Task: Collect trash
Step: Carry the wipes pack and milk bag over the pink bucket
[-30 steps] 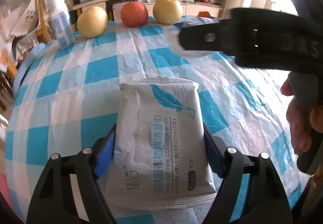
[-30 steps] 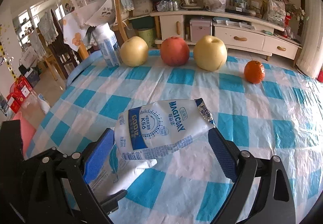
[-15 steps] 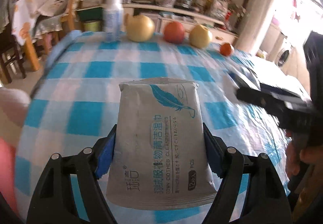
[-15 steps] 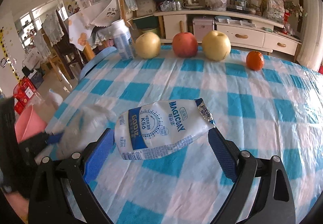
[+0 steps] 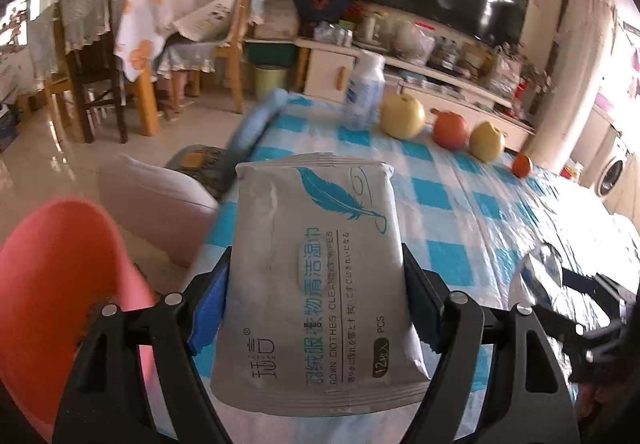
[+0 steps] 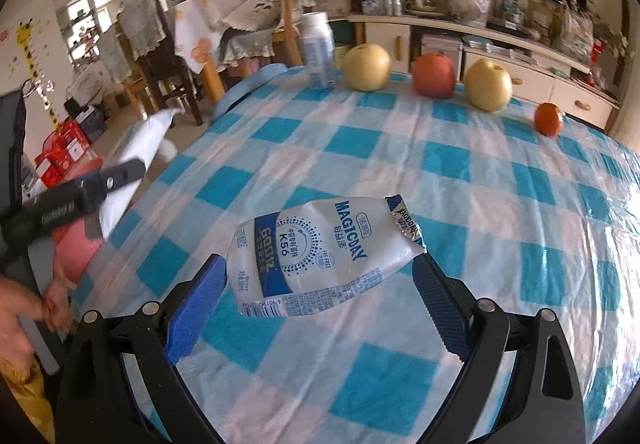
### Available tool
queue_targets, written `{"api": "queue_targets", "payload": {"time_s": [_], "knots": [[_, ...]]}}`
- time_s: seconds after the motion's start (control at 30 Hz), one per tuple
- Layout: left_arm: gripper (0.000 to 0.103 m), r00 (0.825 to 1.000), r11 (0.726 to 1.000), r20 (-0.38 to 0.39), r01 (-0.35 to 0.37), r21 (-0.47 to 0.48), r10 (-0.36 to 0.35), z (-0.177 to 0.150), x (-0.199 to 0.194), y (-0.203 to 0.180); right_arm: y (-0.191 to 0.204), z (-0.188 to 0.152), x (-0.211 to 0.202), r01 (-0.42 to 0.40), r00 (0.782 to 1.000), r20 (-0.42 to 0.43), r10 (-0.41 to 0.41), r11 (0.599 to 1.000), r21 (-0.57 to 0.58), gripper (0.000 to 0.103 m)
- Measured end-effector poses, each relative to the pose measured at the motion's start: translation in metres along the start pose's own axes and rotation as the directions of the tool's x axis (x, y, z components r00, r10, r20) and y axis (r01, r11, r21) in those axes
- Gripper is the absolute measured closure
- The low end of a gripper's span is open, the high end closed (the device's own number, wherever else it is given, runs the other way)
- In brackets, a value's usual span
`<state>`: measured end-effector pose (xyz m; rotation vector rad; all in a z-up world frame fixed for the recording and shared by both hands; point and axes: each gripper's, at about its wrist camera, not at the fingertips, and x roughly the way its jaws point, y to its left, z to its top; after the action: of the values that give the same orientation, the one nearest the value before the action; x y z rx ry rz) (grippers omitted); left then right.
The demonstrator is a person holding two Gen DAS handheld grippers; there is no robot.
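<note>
A grey wet-wipes pack with a blue feather print is clamped between the blue pads of my left gripper. It hangs at the table's left edge, beside the pink bin on the floor. The right wrist view shows this left gripper and the wipes pack out past the edge, above the pink bin. My right gripper is shut on a crumpled white MAGICDAY pouch above the checked tablecloth. The right gripper also shows in the left wrist view.
At the table's far edge stand a white milk bottle, two yellow pears, a red apple and a small orange. A white stool stands by the bin. Wooden chairs and a low cabinet lie beyond.
Both grippers have travelled left, each keeping its load. The left one has swung past the table's left edge and rolled, bringing the pink bin into view. The right one trails over the cloth.
</note>
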<state>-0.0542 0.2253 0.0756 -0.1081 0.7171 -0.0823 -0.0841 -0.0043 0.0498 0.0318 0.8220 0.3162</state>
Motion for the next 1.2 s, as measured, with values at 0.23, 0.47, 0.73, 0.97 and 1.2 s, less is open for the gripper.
{"api": "queue_targets", "payload": {"time_s": [0.23,0.47,0.73,0.97,1.2], "knots": [[0.026,0.997,0.997,0.04,-0.066,-0.041,0.068,0.006,-0.019,0.033,0.037,-0.002,-0.005,-0.026,1.0,0.005,0.027,0.998,-0.055,0.01],[0.026,0.988,0.988,0.073,-0.13,-0.079,0.136,0.012,-0.034,0.063,0.08,0.002,-0.007,-0.064,0.998,0.014,0.067,0.99,-0.127,0.011],[0.026,0.971,0.969,0.087,-0.21,-0.132,0.222,0.014,-0.046,0.099,0.122,0.01,-0.003,-0.103,0.994,0.019,0.109,0.977,-0.184,0.01],[0.026,0.96,0.952,0.087,-0.247,-0.181,0.265,0.015,-0.053,0.131,0.165,0.024,0.003,-0.133,0.989,0.027,0.144,0.958,-0.252,0.01],[0.026,0.955,0.937,0.08,-0.259,-0.235,0.284,0.014,-0.061,0.158,0.214,0.033,0.012,-0.164,0.983,0.021,0.182,0.924,-0.345,0.01]]}}
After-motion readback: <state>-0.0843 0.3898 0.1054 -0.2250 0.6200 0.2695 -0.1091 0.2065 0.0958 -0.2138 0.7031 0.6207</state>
